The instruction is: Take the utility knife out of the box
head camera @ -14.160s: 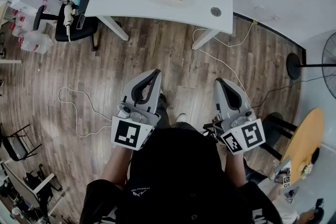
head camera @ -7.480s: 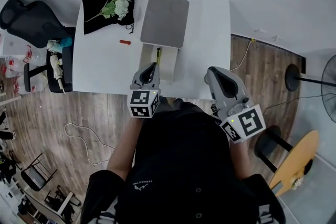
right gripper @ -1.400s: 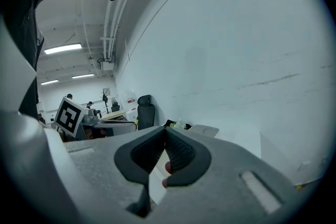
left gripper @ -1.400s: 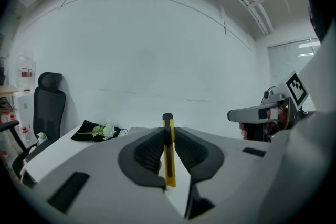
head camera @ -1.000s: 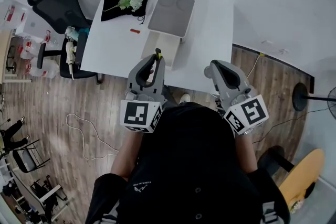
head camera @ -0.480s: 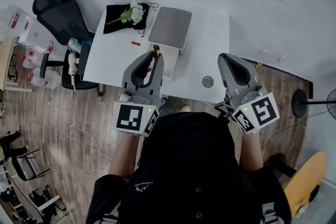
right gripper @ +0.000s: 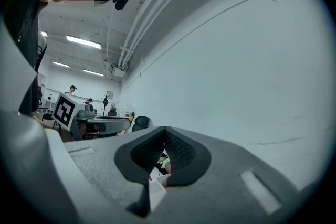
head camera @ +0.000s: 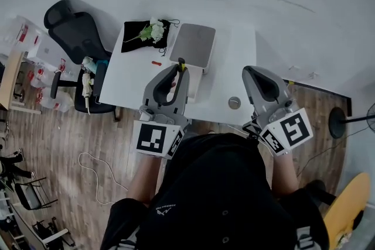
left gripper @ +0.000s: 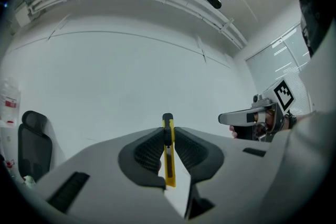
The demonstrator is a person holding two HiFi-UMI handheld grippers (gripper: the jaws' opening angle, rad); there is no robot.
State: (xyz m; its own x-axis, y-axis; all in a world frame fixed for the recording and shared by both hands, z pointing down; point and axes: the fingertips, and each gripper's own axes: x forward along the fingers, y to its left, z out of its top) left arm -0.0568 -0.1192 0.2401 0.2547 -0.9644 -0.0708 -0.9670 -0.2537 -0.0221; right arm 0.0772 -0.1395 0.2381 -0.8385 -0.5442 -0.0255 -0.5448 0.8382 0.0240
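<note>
Yellow utility knife point(left gripper: 168, 157) is standing upright, clamped in the left gripper point(left gripper: 168, 135), above the box point(head camera: 194, 44); right gripper point(right gripper: 164, 153) is idling pinched together, empty.

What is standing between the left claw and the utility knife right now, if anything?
Nothing visible. The left claw is shut on the utility knife, its pads pressing both sides of the yellow body, which stands upright between them. The knife is out of the open box.
</note>
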